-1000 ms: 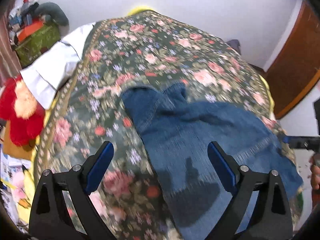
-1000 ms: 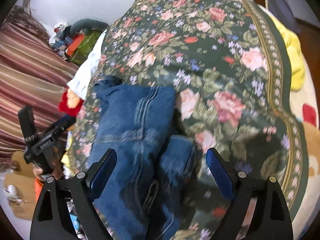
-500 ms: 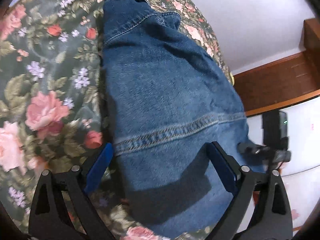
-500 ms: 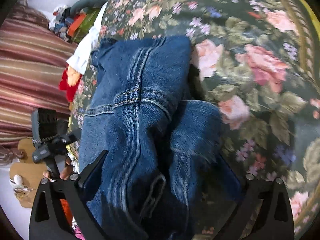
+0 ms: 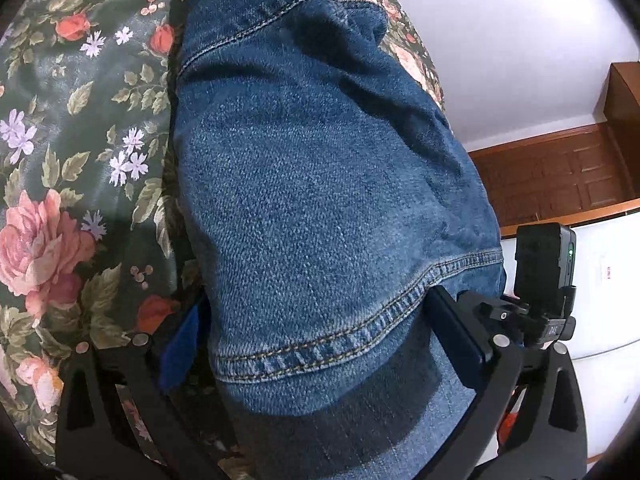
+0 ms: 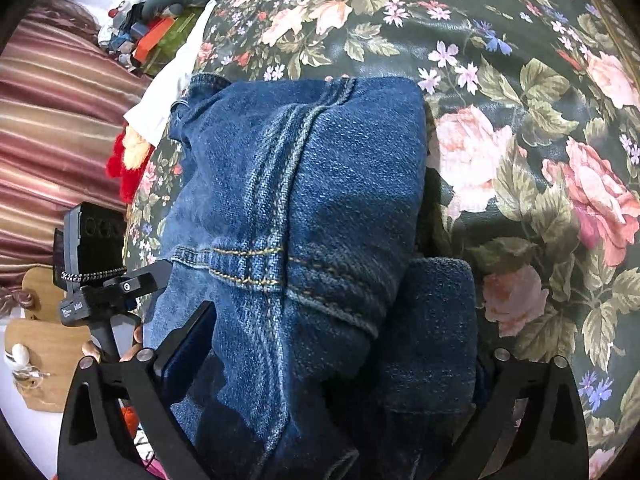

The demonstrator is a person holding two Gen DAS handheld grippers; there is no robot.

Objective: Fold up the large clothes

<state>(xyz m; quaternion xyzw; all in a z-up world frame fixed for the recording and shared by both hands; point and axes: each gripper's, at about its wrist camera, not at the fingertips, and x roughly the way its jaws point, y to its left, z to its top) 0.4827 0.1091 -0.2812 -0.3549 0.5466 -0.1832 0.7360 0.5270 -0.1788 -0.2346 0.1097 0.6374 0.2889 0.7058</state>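
— On the floral bedspread [image 5: 60,128], what have you got?
— Jeans [image 5: 320,184], folded into a thick bundle, lying across the spread. From my left wrist camera the hem seam runs between my fingers, and the denim fills the gap.

— Is your left gripper [image 5: 320,344] clenched on them?
— Its jaws stand wide, one on each side of the bundle. The blue pad [image 5: 178,350] on one finger sits against the denim's edge. Whether they are pressing, I cannot tell.

— And the right gripper [image 6: 320,364]?
— Same story from the other end: jaws spread wide, straddling the jeans [image 6: 296,208]. One finger is partly hidden behind a folded leg. Gripping or only straddling, I cannot tell.

— Anything else near?
— My left gripper shows in the right view beside the jeans, with a black box [image 6: 94,236] mounted on it. A red plush toy [image 6: 128,164] lies off the bedspread's [image 6: 540,92] far side, beside a white cloth [image 6: 172,84]
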